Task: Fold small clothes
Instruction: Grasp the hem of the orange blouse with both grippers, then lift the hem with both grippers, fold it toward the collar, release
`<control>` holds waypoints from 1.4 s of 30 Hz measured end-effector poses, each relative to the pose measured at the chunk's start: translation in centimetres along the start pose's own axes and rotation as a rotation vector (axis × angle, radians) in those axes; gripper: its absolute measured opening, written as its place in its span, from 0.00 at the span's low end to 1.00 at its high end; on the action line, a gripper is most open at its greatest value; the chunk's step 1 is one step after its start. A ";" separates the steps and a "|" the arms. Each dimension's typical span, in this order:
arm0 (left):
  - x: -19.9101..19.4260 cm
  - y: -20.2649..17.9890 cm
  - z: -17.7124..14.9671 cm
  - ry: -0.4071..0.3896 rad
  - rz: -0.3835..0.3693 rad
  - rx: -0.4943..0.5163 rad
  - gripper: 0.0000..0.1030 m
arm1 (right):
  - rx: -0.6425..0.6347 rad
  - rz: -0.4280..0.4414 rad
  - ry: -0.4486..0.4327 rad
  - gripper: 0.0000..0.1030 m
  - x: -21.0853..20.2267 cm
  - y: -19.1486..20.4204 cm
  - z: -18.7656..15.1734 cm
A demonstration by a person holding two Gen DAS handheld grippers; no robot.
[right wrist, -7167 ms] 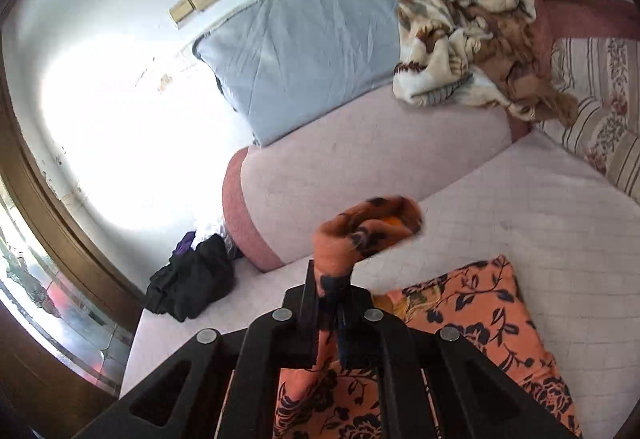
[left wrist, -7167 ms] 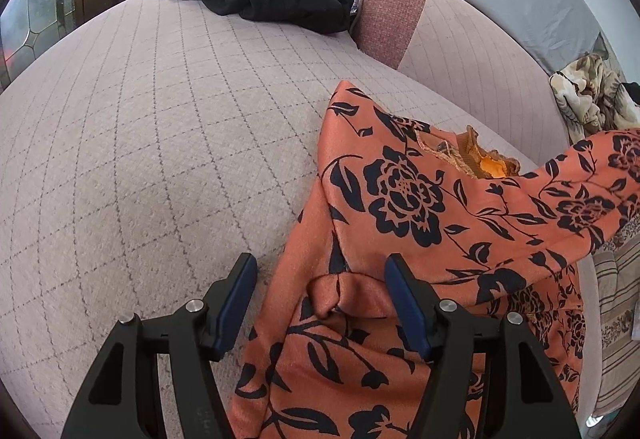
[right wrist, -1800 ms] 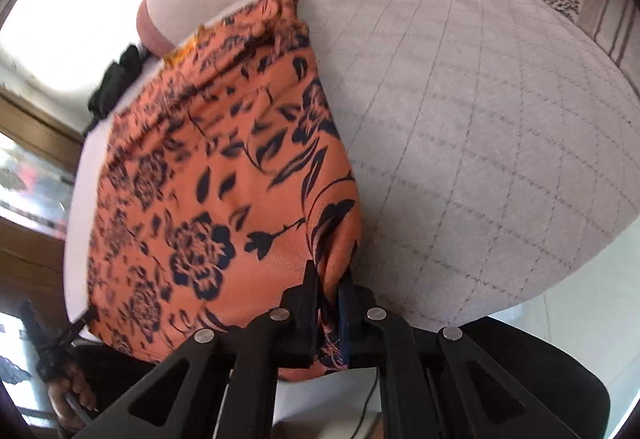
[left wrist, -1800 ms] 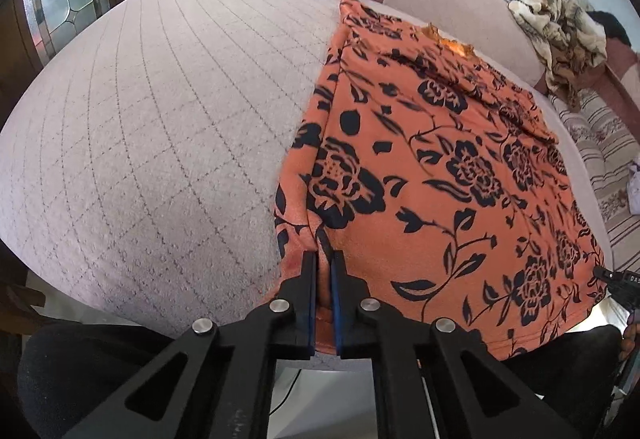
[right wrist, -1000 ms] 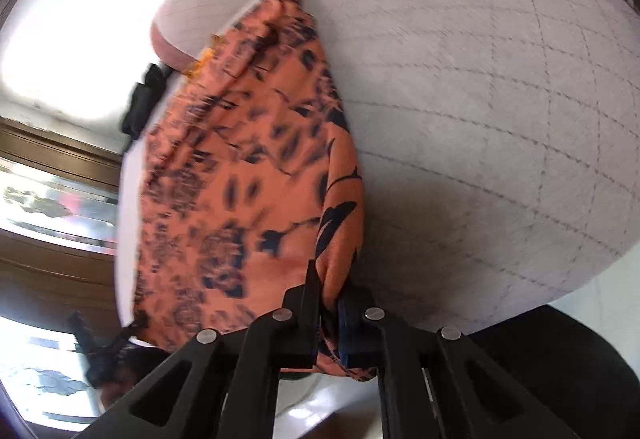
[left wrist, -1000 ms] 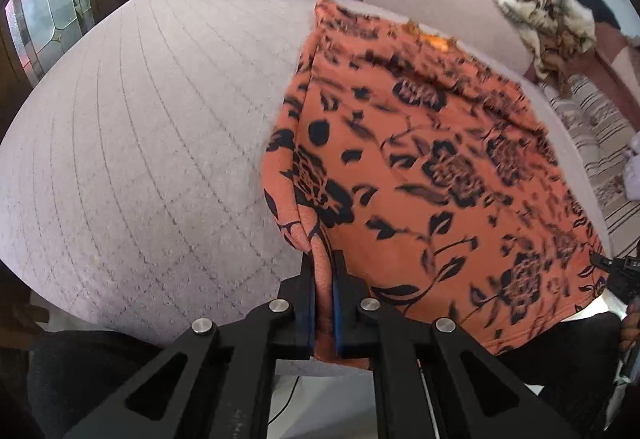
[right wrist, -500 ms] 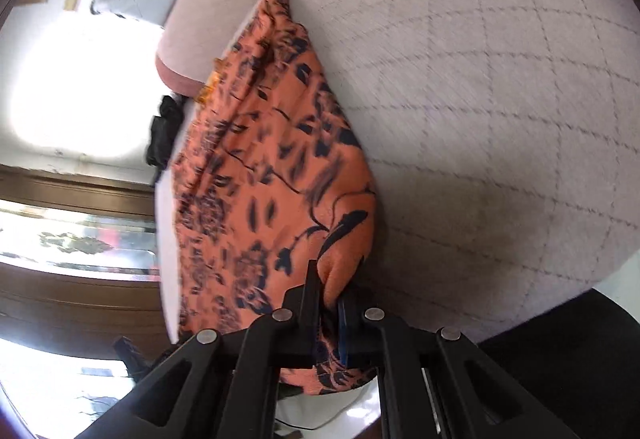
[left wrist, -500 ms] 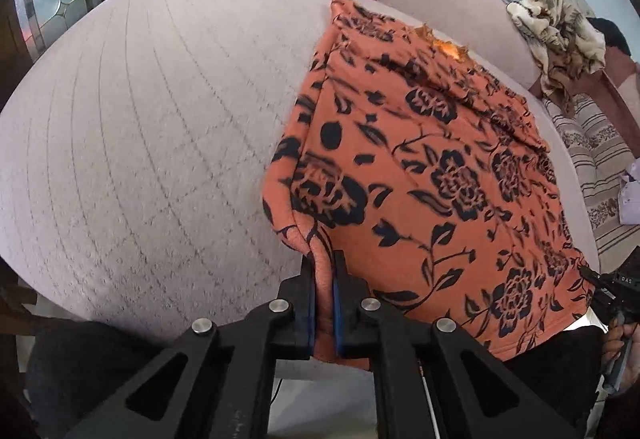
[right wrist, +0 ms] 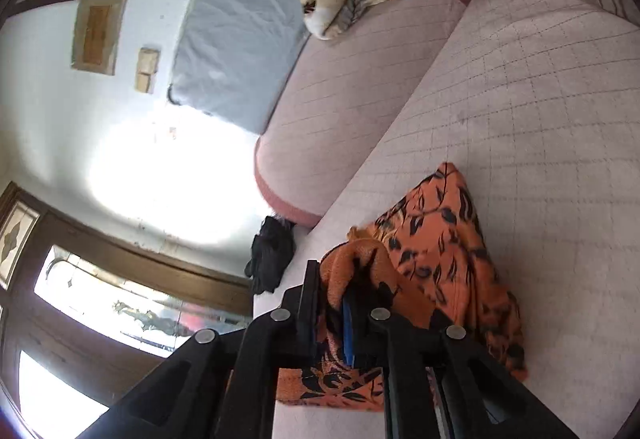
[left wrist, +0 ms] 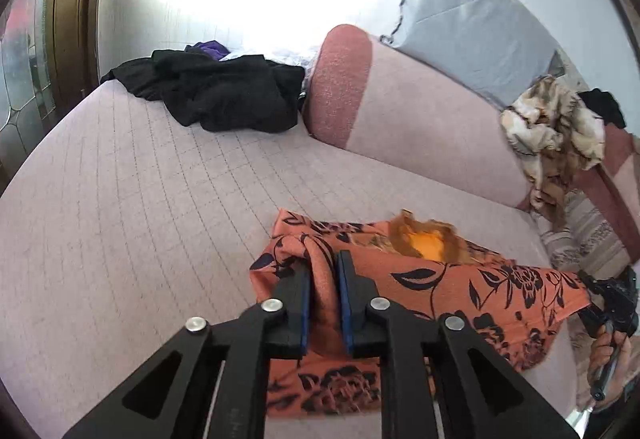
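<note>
An orange garment with a black flower print lies on the pink quilted sofa seat, its near edge lifted and carried toward the backrest. My left gripper is shut on one corner of the garment. My right gripper is shut on the other corner; the garment also shows in the right wrist view. The right gripper also shows at the far right of the left wrist view, holding the stretched edge.
A heap of black clothes lies at the far left end of the seat. A pink backrest bolster runs behind, with a grey cushion and a beige patterned blanket on it. A wood-framed glass door stands at the left.
Both grippers have lifted the garment's near edge and carried it forward over the garment toward the backrest. The garment now looks folded roughly in half. Both grips have held.
</note>
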State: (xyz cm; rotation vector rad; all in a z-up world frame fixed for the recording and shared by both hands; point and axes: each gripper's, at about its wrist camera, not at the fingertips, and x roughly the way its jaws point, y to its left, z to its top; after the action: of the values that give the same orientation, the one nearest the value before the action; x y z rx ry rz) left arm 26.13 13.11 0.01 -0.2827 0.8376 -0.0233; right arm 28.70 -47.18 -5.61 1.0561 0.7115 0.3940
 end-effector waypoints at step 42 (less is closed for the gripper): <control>-7.3 -2.5 -12.0 -0.086 -0.006 -0.151 0.18 | -0.064 -0.237 -0.096 0.14 -2.7 2.6 -11.2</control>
State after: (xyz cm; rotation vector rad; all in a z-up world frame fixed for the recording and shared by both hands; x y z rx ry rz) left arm 12.64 8.84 -1.59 -0.4260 0.7543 0.0463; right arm 19.04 -40.36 -5.80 0.9124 0.7240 0.1601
